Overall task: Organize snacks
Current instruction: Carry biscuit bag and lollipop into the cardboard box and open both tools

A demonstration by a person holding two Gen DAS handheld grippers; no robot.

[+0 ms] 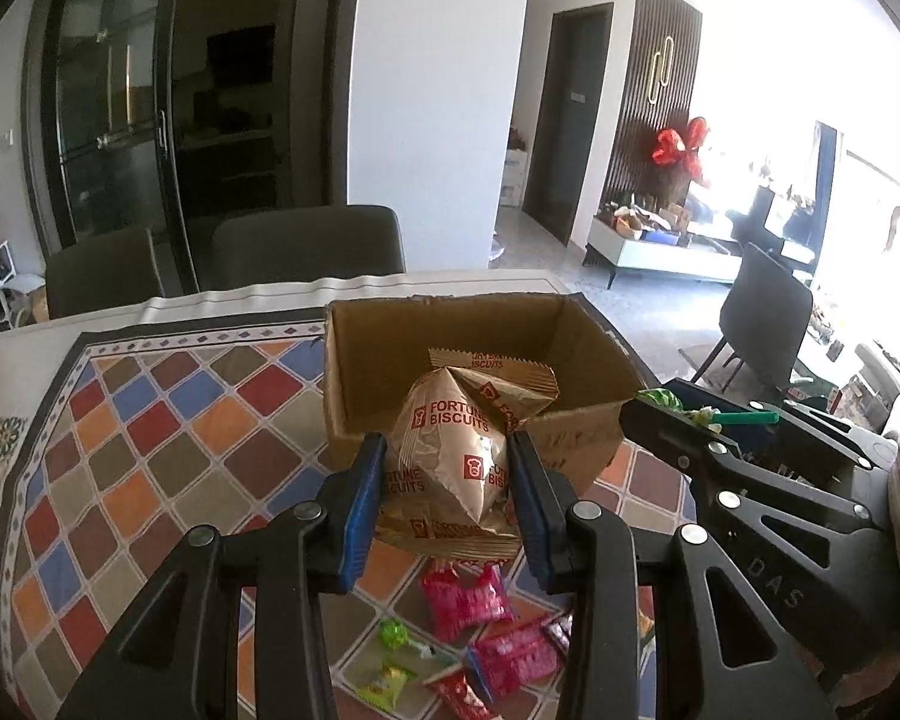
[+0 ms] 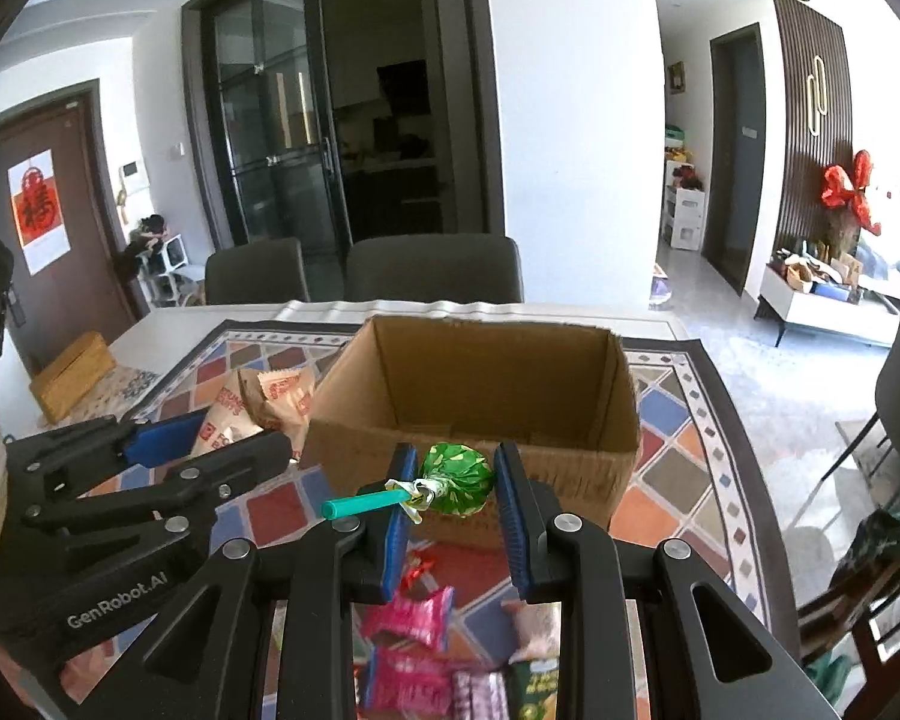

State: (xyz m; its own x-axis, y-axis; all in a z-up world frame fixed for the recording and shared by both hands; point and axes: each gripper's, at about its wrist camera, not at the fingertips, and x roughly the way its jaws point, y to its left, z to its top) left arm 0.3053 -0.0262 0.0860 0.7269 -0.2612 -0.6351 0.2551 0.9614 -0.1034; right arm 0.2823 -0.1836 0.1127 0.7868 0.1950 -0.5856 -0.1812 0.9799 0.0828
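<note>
- The setting is a bright dining room, where a counter (image 2: 168,324) under a patterned cloth (image 1: 150,420) of coloured diamonds carries the snacks; dark chairs (image 2: 432,270) stand behind it, with glass doors further back.
- Nearest, loose snacks lie on the cloth below both tools: pink packets (image 1: 468,600) and a small green sweet (image 1: 393,636). Judged from the task, these are left for later trips.
- The left hand-held gripper (image 1: 447,504) is clamped on a bundle of beige biscuit packets (image 1: 450,462), its blue pads (image 1: 360,510) pressing both flanks. The bundle is lifted clear of the cloth, just short of the near wall of the cardboard box (image 2: 621,420).
- The right hand-held gripper (image 2: 453,504) is clamped on a green-wrapped lollipop (image 2: 456,477) by its head, the teal stick (image 2: 363,504) poking out sideways to the left. It too is off the cloth, in front of the box's near rim.
- The step in hand looks like carrying both loads over the rim and into the box, which seems nearly empty.
- To do it well, each load should clear the near wall before the jaws part. The biscuit bundle is slack and hangs low, so its trailing edge could snag the rim.
- The two tools are close together; the stick points toward the left one, so keeping them apart avoids a knock.
- Releasing low inside, biscuits to one side and the lollipop to the other, would keep the box tidy.
</note>
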